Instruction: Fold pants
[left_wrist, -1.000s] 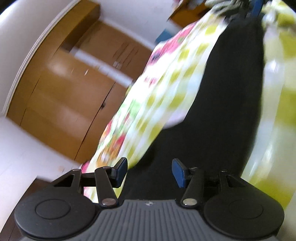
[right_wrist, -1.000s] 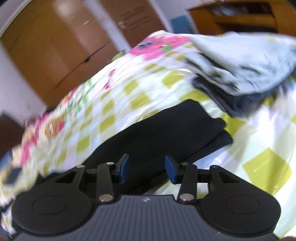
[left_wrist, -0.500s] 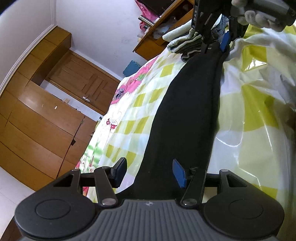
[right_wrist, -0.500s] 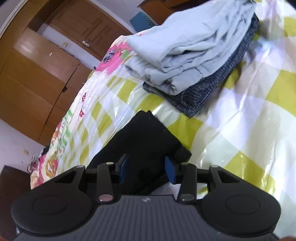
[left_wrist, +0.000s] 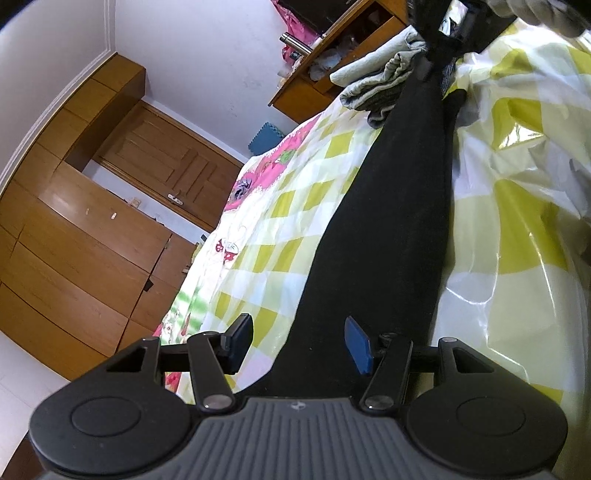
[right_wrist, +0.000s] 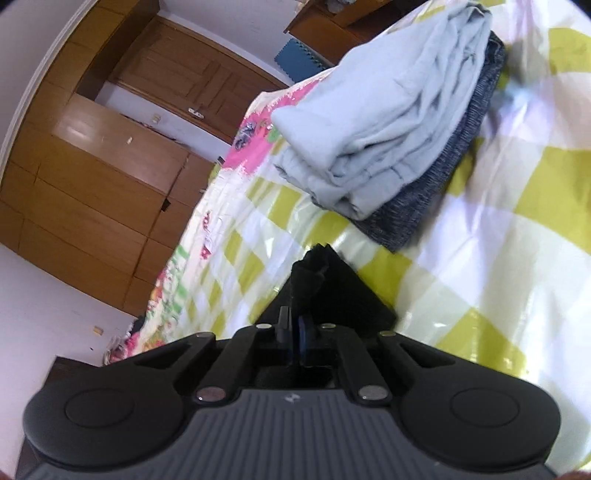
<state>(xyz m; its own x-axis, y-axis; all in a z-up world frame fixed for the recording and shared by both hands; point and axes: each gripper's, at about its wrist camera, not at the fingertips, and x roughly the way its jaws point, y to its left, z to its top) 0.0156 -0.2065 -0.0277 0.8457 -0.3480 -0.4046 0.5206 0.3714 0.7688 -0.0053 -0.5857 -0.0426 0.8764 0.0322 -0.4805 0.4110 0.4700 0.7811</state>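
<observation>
The wardrobe (left_wrist: 85, 251) stood at the left, beside the checkered bed (left_wrist: 295, 206). The left gripper (left_wrist: 299, 345) was released, its jaws apart over the near end of the black pants (left_wrist: 391, 221), which lay stretched along the bed. The right gripper (right_wrist: 293, 326) was clenched on the pants' far end, near a stack of folded clothes (right_wrist: 388, 122)

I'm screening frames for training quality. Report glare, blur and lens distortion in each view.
Left wrist view: sharp; strong fisheye bends the wardrobe; bright glare streaks on the glossy checked bedspread; the black pants show no detail. Right wrist view: softer, with smear near the folded clothes stack at upper right; same curved distortion, milder sheen.
</observation>
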